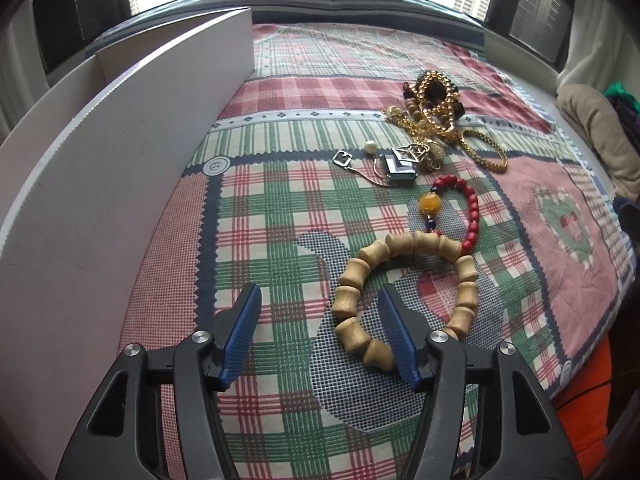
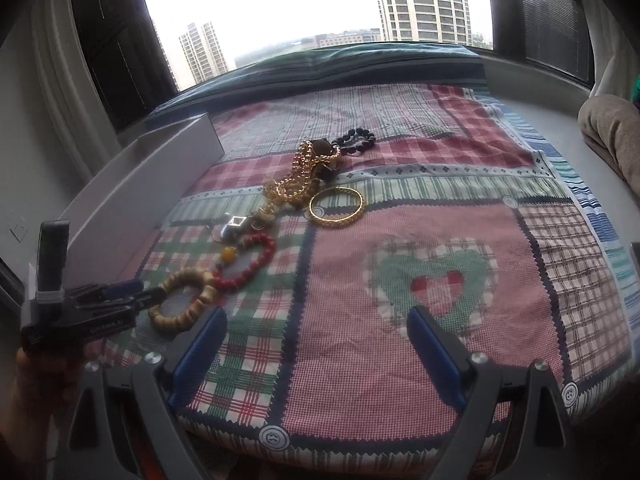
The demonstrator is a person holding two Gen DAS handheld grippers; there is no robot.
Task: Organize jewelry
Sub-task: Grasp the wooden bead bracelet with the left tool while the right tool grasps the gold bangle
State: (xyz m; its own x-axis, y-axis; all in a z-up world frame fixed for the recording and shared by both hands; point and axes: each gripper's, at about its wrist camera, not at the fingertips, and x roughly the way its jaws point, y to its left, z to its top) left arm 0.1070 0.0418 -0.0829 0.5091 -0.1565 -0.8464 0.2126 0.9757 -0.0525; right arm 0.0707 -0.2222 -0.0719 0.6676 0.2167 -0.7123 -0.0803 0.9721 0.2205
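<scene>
The left tool (image 1: 320,332) is open wide and sits low over the bed, holding nothing. Its right blue pad (image 1: 396,340) is inside the ring of the wooden bead bracelet (image 1: 408,296), close to the beads at the ring's 7 o'clock side, and I cannot tell if it touches them. The other pad (image 1: 240,336) is outside the ring, over the checked quilt (image 1: 280,240). Just past the wooden bracelet, at 1 o'clock, lies the red bead bracelet (image 1: 460,212) with one big yellow bead (image 1: 430,203); the two bracelets touch. Farther off at 12 o'clock are small silver charms (image 1: 396,164) and a white pearl (image 1: 370,146). Beyond them, at 1 o'clock, is a heap of gold chains (image 1: 436,116) mixed with dark beads. A tall white box (image 1: 120,160) stands on the bed at 10 o'clock from the left tool. The right tool (image 2: 316,340) is open wide too, with nothing between its pads, and it hangs over a pink patch of the quilt near a green heart (image 2: 432,280). From this tool, the left tool (image 2: 132,296) is at 9 o'clock, reaching into the wooden bracelet (image 2: 184,300). A gold bangle (image 2: 336,206) lies flat at 12 o'clock, just beside the gold heap (image 2: 300,176). A dark bead bracelet (image 2: 356,140) lies behind that. Tall buildings (image 2: 424,0) show through the window.
</scene>
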